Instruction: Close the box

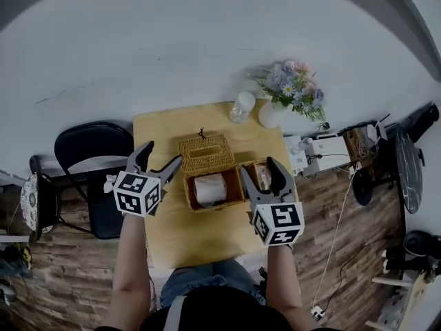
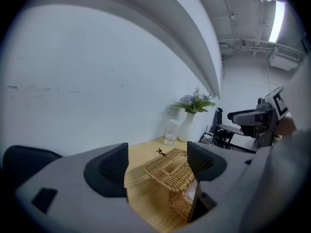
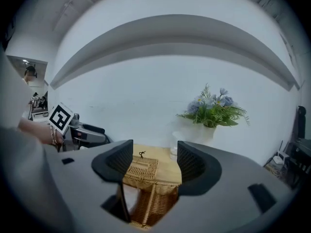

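A wicker box point(image 1: 210, 190) stands in the middle of the wooden table point(image 1: 207, 236) with something white inside. Its slotted lid point(image 1: 207, 154) lies tipped back on the far side, and a small wicker part point(image 1: 260, 174) shows at its right end. My left gripper point(image 1: 162, 156) hovers open just left of the box. My right gripper point(image 1: 258, 168) hovers open at the box's right end. In the left gripper view the lid point(image 2: 167, 169) shows between the open jaws of the left gripper point(image 2: 158, 165). In the right gripper view the right gripper point(image 3: 154, 161) frames the lid point(image 3: 140, 169) and the box wall point(image 3: 150, 203).
A white vase of flowers point(image 1: 286, 92) and a clear bottle point(image 1: 241, 107) stand at the table's far right corner. A black chair point(image 1: 93, 150) is left of the table. A white device point(image 1: 324, 152) with cables sits to the right.
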A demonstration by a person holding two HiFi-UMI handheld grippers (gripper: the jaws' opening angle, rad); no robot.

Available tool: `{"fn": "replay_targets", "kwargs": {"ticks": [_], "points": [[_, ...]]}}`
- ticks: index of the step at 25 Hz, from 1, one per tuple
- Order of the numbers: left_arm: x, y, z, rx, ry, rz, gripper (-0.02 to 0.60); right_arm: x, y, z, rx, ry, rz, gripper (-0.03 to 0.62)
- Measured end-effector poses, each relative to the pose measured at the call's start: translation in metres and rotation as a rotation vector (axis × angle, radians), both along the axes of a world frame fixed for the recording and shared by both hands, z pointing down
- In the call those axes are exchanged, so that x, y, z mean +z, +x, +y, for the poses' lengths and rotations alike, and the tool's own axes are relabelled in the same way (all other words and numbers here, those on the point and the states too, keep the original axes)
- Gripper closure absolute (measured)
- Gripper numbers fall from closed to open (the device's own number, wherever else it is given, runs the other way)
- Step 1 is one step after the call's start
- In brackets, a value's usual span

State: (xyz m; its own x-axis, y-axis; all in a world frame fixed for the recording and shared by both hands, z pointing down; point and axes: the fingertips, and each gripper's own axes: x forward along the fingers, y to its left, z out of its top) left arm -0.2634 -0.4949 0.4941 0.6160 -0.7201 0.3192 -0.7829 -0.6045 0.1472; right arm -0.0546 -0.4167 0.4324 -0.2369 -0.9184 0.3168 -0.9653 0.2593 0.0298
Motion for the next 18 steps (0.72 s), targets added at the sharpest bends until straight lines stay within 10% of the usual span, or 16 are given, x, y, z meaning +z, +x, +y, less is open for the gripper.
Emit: {"fn": "replay_targets", "kwargs": {"ticks": [9,18], "points": [[0.062,0.039,-0.035,0.141,-0.324,0.284,0.199,0.032,0.020,0.008,0.046,-0.084,0.038,0.304],[0.124,0.046,-0.052,0.147,-0.622,0.353,0.214,0.052,0.015,0.012,0.008,-0.130,0.077,0.304]]}}
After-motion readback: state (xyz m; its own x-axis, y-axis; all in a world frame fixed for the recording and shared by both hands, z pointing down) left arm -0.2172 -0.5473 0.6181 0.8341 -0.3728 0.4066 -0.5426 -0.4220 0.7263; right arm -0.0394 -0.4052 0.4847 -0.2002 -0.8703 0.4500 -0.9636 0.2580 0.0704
